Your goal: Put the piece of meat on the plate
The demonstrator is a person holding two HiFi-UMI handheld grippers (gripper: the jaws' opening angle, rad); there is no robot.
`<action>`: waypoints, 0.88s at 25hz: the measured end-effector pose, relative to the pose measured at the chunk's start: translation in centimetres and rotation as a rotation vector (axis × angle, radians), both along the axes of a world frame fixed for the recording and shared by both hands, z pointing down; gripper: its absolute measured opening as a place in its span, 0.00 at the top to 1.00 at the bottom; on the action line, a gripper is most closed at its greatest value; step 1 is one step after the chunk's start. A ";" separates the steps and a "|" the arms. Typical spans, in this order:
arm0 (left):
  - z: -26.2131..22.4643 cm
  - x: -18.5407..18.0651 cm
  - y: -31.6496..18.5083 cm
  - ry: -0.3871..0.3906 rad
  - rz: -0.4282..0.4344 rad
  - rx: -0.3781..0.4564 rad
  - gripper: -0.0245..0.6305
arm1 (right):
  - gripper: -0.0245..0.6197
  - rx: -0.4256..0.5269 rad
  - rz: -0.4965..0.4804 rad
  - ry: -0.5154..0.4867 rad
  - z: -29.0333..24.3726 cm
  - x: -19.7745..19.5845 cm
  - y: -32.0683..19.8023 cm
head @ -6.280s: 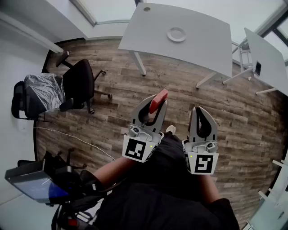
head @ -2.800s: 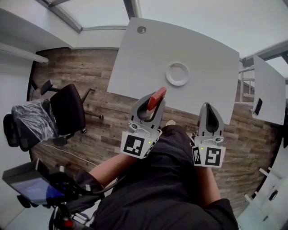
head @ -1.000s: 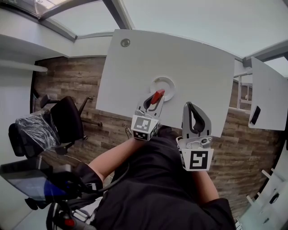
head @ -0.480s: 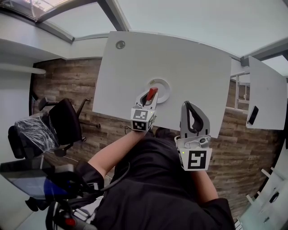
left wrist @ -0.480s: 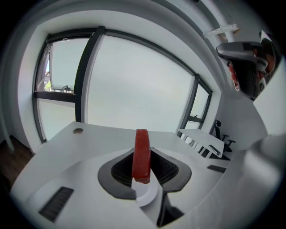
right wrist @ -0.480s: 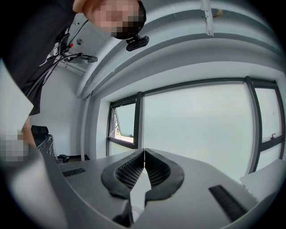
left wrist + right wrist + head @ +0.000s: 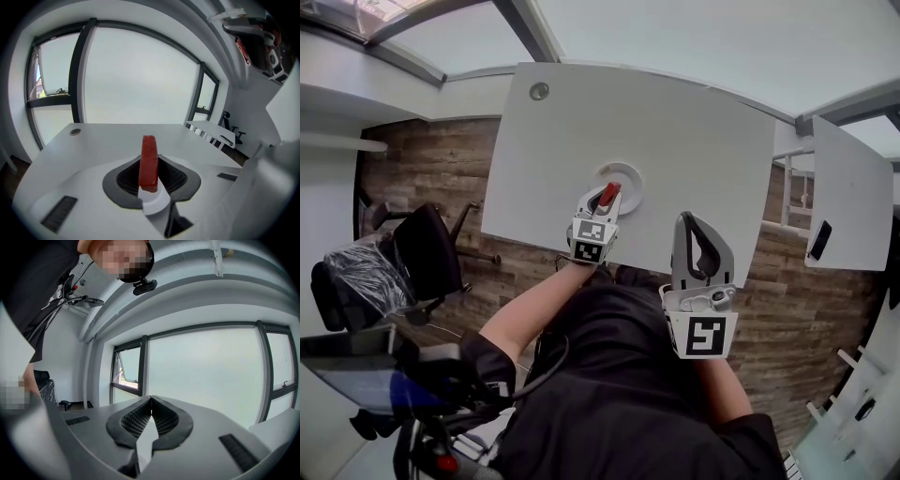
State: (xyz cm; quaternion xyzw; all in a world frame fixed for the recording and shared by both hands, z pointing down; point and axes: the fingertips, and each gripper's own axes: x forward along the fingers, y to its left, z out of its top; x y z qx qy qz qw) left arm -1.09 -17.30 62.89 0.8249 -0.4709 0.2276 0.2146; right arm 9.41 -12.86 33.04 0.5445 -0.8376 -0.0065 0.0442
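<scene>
A red slab of meat [image 7: 149,157] stands upright between the jaws of my left gripper [image 7: 603,195], which is shut on it. In the head view the meat [image 7: 608,191] hangs over the near left rim of a round white plate [image 7: 627,173] on the white table [image 7: 694,141]. The left gripper view shows a piece of the plate's white rim [image 7: 154,205] just below the meat. My right gripper [image 7: 690,223] is held over the table's near edge, right of the plate, shut and empty; its view has the jaw tips [image 7: 151,399] meeting, aimed level at the windows.
A round cable grommet [image 7: 540,91] sits at the table's far left corner. A black office chair [image 7: 427,262] stands on the wood floor to the left. A second white table [image 7: 844,178] with a dark flat device [image 7: 817,240] is to the right.
The table and plate have come close as the person walked up. Over the last second my left gripper has sunk with the meat towards the plate's near rim. The right gripper has stayed put.
</scene>
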 end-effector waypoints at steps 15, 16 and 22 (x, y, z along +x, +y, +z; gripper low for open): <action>5.5 1.6 -0.7 -0.008 0.090 -0.082 0.81 | 0.95 -0.007 0.042 0.010 0.9 2.7 0.6; 5.9 1.7 -0.7 -0.013 0.085 -0.096 0.81 | 0.95 -0.011 0.046 0.007 1.0 2.8 0.7; 7.8 1.2 -0.4 0.005 0.049 -0.169 0.81 | 0.95 -0.022 0.060 0.016 1.2 3.0 1.0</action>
